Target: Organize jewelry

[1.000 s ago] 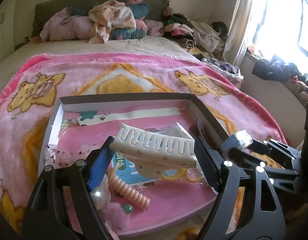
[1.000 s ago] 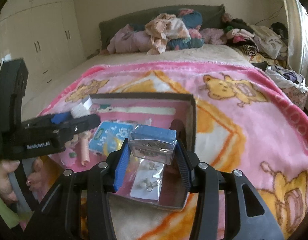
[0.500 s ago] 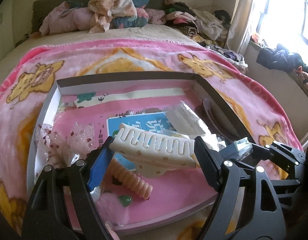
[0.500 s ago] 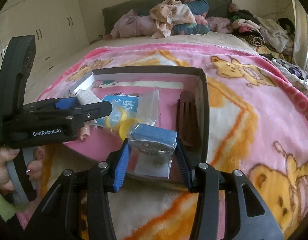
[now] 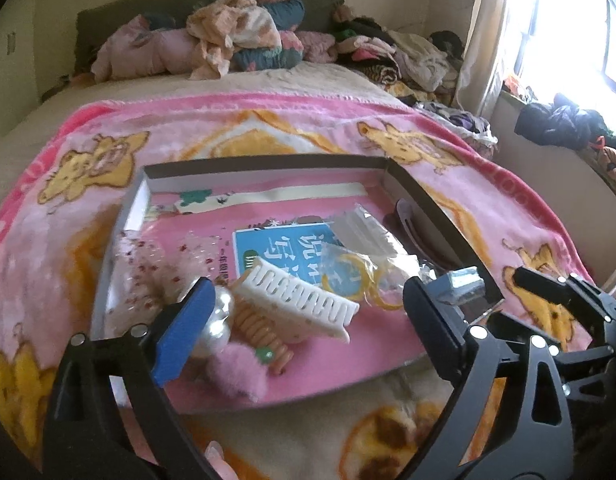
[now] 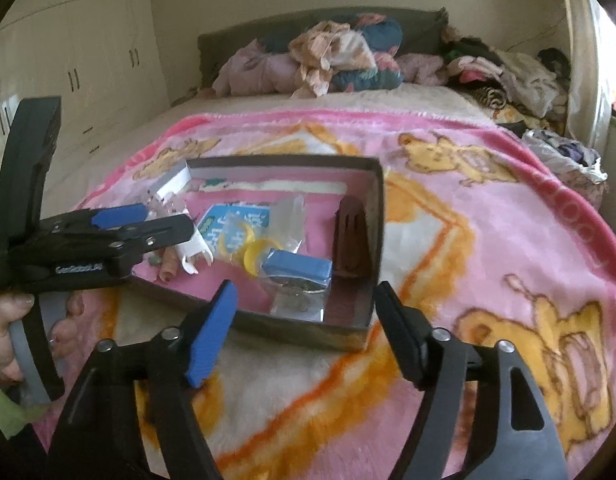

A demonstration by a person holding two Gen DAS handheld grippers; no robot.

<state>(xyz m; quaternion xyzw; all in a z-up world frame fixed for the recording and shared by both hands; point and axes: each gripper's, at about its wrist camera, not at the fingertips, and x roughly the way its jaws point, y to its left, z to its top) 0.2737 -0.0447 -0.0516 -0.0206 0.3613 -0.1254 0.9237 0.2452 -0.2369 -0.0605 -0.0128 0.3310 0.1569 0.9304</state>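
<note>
The left gripper (image 5: 308, 320) is released: its jaws have just been opening, and the white hair clip (image 5: 304, 300) lies free between them on the pink bottom of the box (image 5: 268, 164), with no pad pressing on it. Just beside the clip, close to the blue pad, lie a pearl ornament (image 5: 218, 320), a peach spiral hair tie (image 5: 260, 328) and a pink fluffy piece (image 5: 236, 372).

The right gripper (image 6: 304, 328) is also released, and its jaws have just been opening too. Ahead of it, inside the near corner of the box (image 6: 371, 208), lies the small clear bag with the blue card (image 6: 298, 276), apart from both fingers. Just right of the bag lies a brown hair clip (image 6: 349, 236) along the box wall. The box stands on the pink blanket (image 6: 487, 240) of the bed.
</note>
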